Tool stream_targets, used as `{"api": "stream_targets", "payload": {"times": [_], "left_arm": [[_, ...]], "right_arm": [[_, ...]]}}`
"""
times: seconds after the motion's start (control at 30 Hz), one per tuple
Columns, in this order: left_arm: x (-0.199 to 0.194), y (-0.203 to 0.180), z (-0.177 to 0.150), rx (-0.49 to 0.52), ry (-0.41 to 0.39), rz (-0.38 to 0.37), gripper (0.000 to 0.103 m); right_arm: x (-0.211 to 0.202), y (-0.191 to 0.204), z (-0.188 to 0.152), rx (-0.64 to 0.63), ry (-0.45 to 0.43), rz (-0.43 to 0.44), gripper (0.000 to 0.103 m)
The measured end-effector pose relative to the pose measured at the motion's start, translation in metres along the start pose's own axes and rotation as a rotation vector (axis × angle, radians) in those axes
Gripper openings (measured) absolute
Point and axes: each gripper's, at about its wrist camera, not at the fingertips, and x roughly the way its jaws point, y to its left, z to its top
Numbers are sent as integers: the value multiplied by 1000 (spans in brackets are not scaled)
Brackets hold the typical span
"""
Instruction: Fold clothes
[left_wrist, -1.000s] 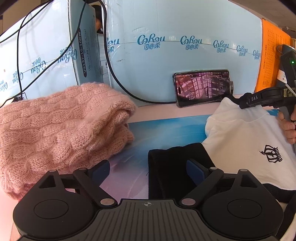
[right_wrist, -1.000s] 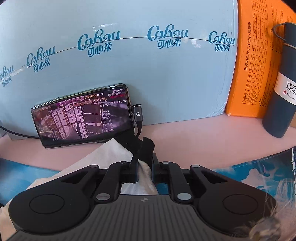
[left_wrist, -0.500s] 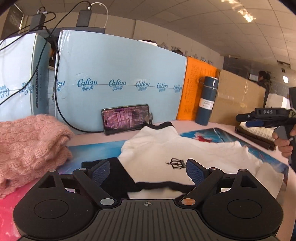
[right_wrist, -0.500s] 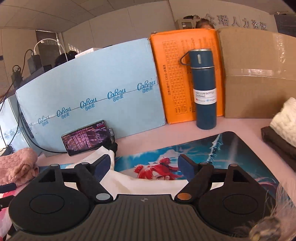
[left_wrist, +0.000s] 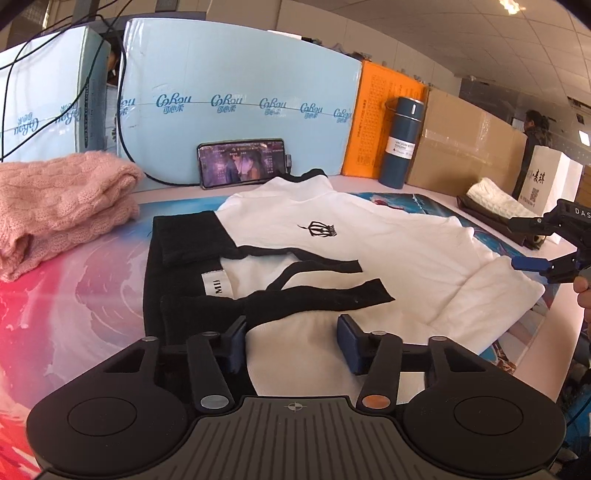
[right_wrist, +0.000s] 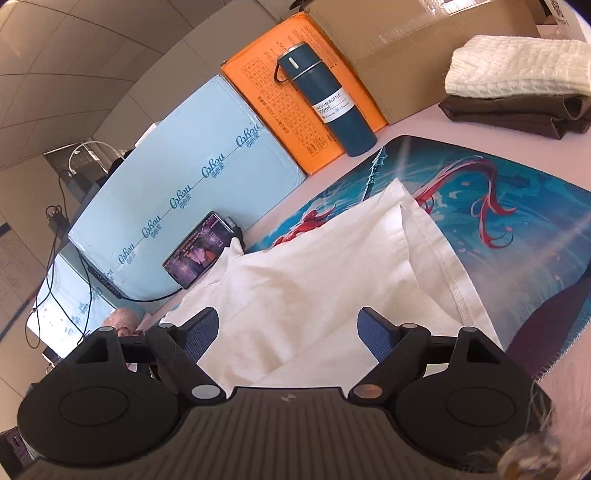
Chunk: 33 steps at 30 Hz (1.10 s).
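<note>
Printed mat (left_wrist: 92, 280) under white shirt (left_wrist: 369, 240), pink knit (left_wrist: 62, 199) beside (phone (left_wrist: 242, 162) behind), both grippers' fingers (left_wrist: 349, 343) spread, empty.

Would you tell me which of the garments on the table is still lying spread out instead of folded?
The white and black shirt in the middle; the pink sweater and cream knit sit folded.

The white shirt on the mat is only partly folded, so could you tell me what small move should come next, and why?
Probably close the right gripper on the shirt's loose right edge to fold it inward: both grippers are open, holding nothing, and that side lies spread out.
</note>
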Motion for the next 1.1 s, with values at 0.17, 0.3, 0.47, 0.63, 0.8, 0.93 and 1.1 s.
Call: {"api": "stream_targets", "payload": {"times": [0.17, 0.3, 0.47, 0.63, 0.8, 0.93, 1.1], "left_arm": [[-13, -16, -1, 53, -101, 70, 27], [-34, -26, -1, 78, -206, 7, 16], [-75, -37, -15, 151, -384, -201, 10], [-85, -41, -34, 270, -342, -399, 10], [-80, -37, -51, 296, -217, -477, 10], [-79, -25, -63, 268, -185, -473, 10], [-78, -10, -78, 234, -145, -468, 8]], "right_arm": [[-5, -2, -7, 18, 21, -7, 82], [-7, -6, -9, 42, 27, -17, 82], [-10, -11, -11, 73, 35, -31, 82], [-13, -16, -13, 104, 43, -44, 82], [1, 1, -7, 84, 70, -123, 82], [19, 14, 3, 109, 107, -258, 78], [27, 21, 8, 143, 114, -369, 65]]}}
